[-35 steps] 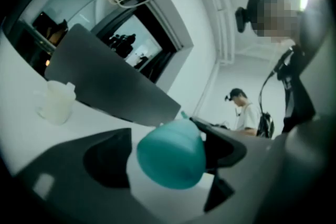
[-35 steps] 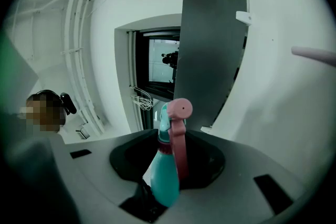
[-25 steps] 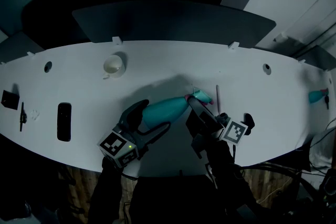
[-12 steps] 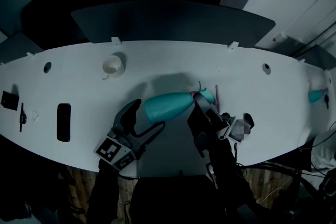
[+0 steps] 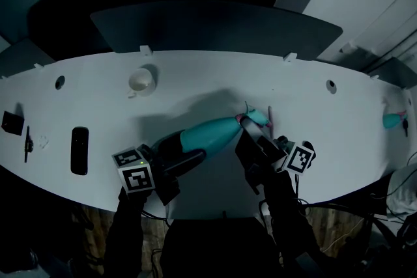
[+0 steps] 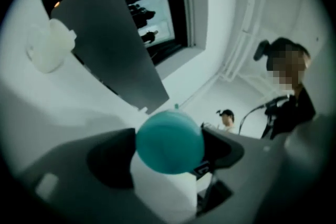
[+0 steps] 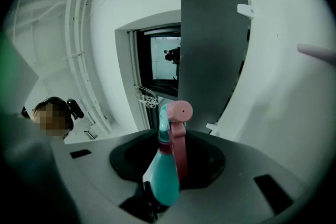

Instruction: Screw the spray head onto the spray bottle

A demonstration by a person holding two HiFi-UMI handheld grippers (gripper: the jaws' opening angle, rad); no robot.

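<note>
Your teal plastic spray bottle [image 5: 210, 133] hangs level above the white curved surface [image 5: 195, 71]. Its rounded base points toward 8 o'clock and its narrow neck toward 2 o'clock. It looks light, thin-walled and smooth, so expect it to flex under a hard squeeze and to slip round in the pads when you twist. Take it low on the wide body, where the wall is best supported.

That is where your left hand-held gripper [image 5: 177, 150] sits. Its jaws have just been closing, and they now clamp the round base, which fills the gap between them. The bottle tapers evenly from that fat bottom to the neck, plain teal with no label showing.

At the neck sits the teal spray head [image 5: 253, 118], with its pink trigger and nozzle. Whether the thread has fully taken cannot be told from here. Your right hand-held gripper [image 5: 253, 135] is clenched on that head. Treat the body of the head as the stiff part and the slim trigger as the part likely to bend.

Further out:
- A thin pink stick [image 5: 270, 116] lies on the surface just beside the head, at 3 o'clock of it.
- A white cup [image 5: 140, 81] stands well apart, at 10 o'clock from the bottle.
- A black bar-shaped device [image 5: 79, 150] lies at 9 o'clock.
- A dark grey panel [image 5: 215, 26] stands at 12 o'clock, behind the surface.
</note>
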